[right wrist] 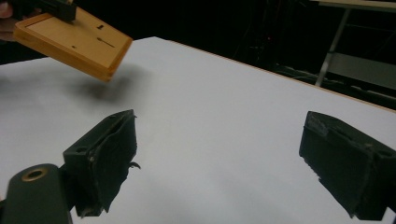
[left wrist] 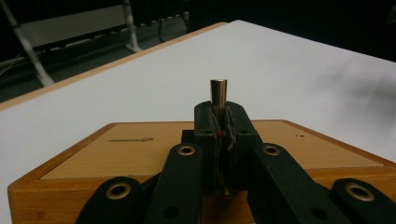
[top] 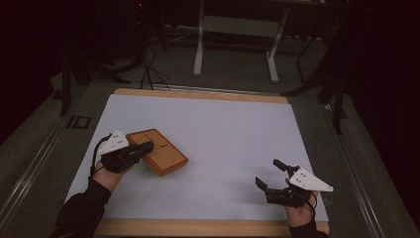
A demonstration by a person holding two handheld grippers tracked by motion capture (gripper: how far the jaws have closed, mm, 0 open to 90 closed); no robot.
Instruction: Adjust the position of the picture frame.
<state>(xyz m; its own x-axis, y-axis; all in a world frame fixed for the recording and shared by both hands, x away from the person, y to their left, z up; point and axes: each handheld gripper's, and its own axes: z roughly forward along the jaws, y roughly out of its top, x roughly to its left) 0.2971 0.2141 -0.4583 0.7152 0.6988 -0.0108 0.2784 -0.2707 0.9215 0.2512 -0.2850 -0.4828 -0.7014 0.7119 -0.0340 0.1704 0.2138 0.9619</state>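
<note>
A flat wooden box (top: 166, 156) lies at the left of the white table top (top: 228, 124). My left gripper (top: 148, 147) reaches over its top (left wrist: 140, 154), shut on a short brass peg (left wrist: 218, 93) that sticks out past the fingertips (left wrist: 218, 111). In the right gripper view the box (right wrist: 79, 39) shows at the top left with the left gripper (right wrist: 60, 9) on it; its near corner stands clear of the sheet, a shadow beneath. My right gripper (top: 268, 173) hovers at the front right, open, with nothing between its pads (right wrist: 112, 154).
The table's wooden rim (top: 198, 94) frames the white sheet. Beyond the far edge stand a white desk frame (top: 199, 49) and black cables (top: 148, 69) on the dark floor. A metal rail (top: 29, 163) runs along the left side.
</note>
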